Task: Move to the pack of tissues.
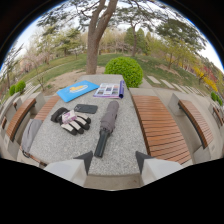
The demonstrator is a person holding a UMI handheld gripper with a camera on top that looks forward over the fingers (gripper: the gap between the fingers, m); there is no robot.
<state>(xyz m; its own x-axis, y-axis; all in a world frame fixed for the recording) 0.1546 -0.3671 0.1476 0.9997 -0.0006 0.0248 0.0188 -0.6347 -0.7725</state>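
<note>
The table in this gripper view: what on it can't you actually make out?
- Pack of tissues: small, lying on the black gloves; label unreadable.
- Magazine and blue folder: print too small.
- Table: near edge hidden behind the open gripper.
- Umbrella: handle end indistinct.

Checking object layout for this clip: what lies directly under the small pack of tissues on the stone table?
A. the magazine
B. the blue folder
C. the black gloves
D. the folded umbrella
C: the pack of tissues rests on top of the black gloves, left of the folded umbrella and well ahead of the open fingers, which hold nothing.
</note>
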